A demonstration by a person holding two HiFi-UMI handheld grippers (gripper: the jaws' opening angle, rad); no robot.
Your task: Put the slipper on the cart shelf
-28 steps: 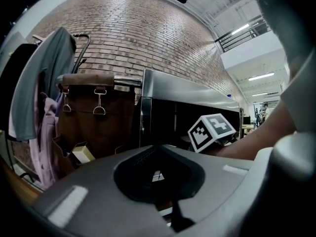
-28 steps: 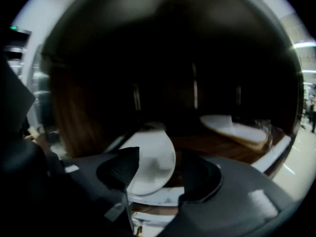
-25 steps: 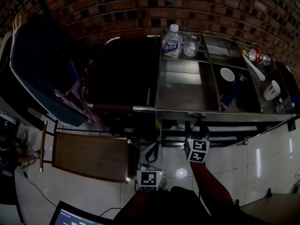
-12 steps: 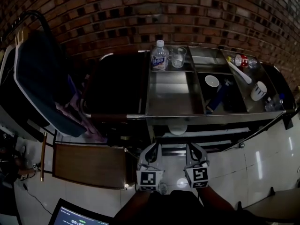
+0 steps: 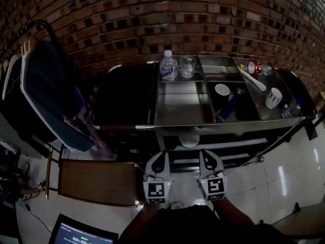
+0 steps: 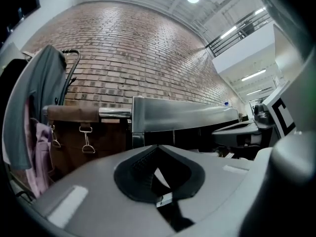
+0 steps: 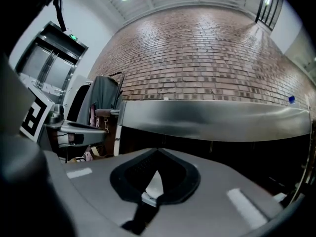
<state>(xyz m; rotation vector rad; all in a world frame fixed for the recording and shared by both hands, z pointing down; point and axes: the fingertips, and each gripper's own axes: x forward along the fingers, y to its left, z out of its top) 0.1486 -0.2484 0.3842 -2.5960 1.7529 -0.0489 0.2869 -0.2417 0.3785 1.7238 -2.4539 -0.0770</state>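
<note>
Two grippers hang level, side by side, just off the front edge of the steel cart (image 5: pixel 203 125). The left gripper (image 5: pixel 158 157) has its fingers pressed together with nothing between them. The right gripper (image 5: pixel 207 156) is the same, fingers together and empty. The slipper (image 5: pixel 189 140), a pale shape in the dim light, lies on the cart's lower shelf (image 5: pixel 226 145), just under the top's front edge and apart from both grippers. On top, a water bottle (image 5: pixel 168 66) and a clear glass (image 5: pixel 187 66) stand together at the back edge.
</note>
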